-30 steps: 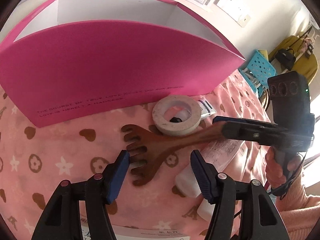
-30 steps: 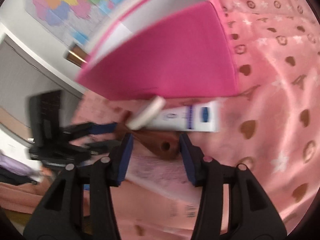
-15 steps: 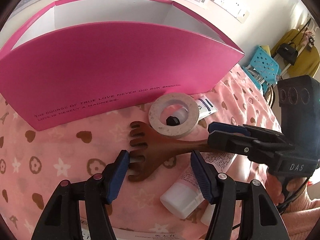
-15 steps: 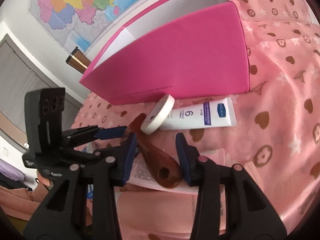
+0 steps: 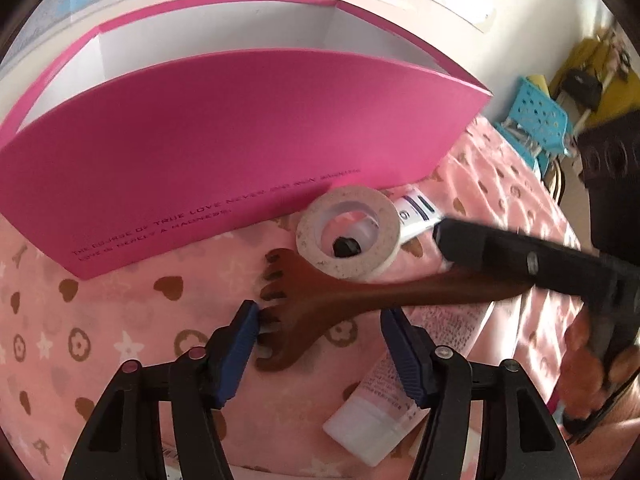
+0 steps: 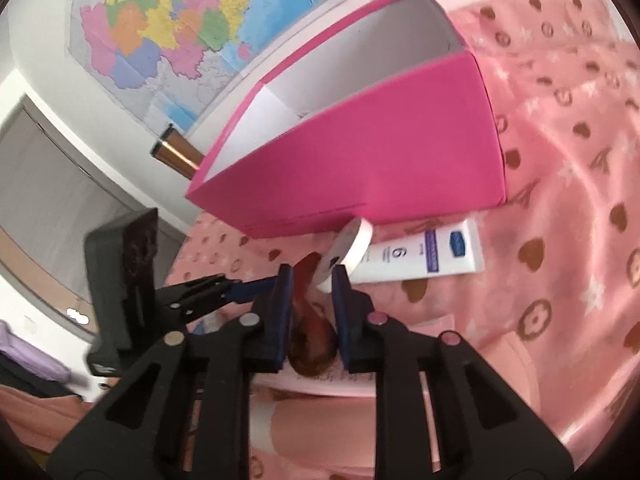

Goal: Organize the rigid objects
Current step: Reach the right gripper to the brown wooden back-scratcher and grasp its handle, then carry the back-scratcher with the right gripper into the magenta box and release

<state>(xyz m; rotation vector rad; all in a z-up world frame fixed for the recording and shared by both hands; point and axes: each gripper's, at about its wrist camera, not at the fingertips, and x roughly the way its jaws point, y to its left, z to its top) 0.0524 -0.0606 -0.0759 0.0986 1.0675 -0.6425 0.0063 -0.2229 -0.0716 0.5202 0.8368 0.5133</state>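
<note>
wooden scratcher (image 5: 320,300) lies on the pink-clothed tabletop (image 5: 120,320) before the pink box (image 5: 240,140). right gripper (image 6: 312,304) jaws narrow on its handle; left gripper (image 5: 320,340) jaws wide around its claw. pickup step, i'd say: next, lift clear of the tape roll (image 5: 348,232).

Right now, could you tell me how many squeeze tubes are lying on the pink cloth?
2. A white tube with a blue label lies beside the pink box, behind the tape roll. A pink tube with a white cap lies nearer, under the wooden scratcher's handle. Others may be hidden.
</note>
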